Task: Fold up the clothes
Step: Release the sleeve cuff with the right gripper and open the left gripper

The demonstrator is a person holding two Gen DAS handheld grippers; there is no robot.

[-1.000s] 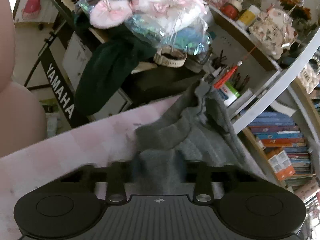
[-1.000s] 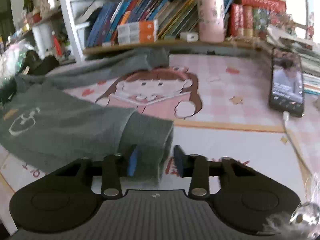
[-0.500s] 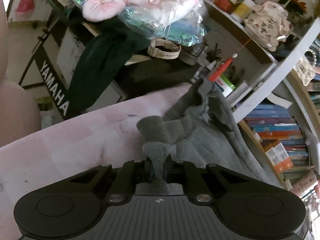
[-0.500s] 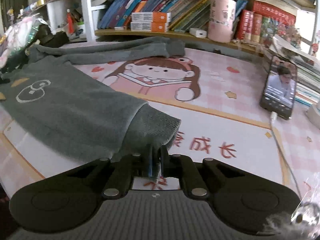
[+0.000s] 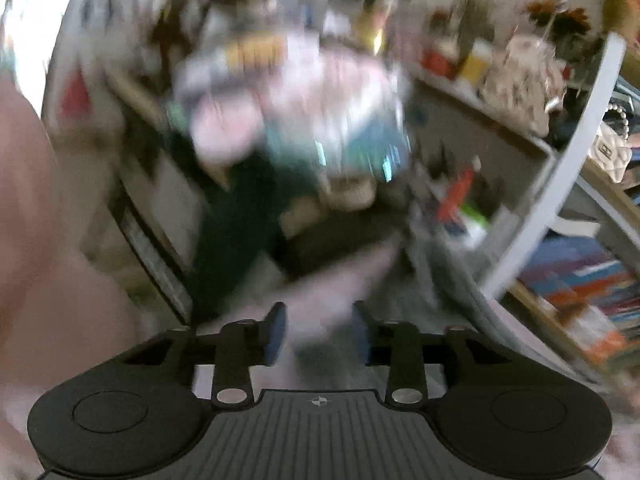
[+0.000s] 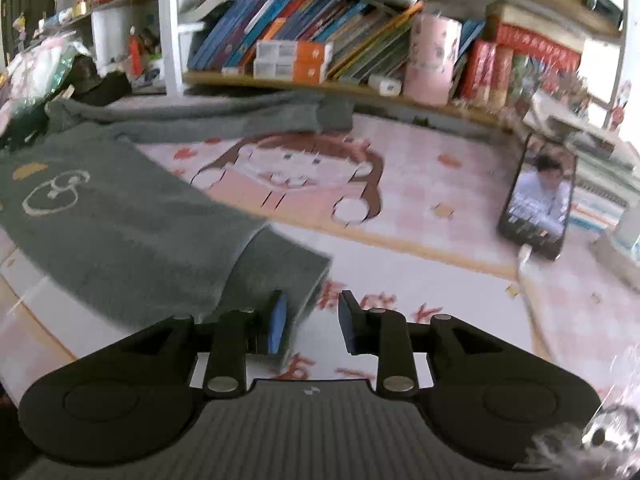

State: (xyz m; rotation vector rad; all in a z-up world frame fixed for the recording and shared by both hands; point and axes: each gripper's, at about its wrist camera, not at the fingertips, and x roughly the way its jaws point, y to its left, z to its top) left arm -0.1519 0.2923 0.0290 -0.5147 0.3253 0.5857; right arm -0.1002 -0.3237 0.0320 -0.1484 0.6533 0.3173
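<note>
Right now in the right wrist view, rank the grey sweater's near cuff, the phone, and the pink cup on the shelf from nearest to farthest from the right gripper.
1. Near cuff of the grey sweater, just ahead of the right gripper, by its left jaw.
2. Phone, lying on the mat to the right.
3. Pink cup, on the back shelf among the books.

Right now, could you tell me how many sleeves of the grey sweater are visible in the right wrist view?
2: one sleeve stretches along the mat's far edge below the bookshelf; the other sleeve's cuff lies just ahead of the open right hand-held gripper.
</note>
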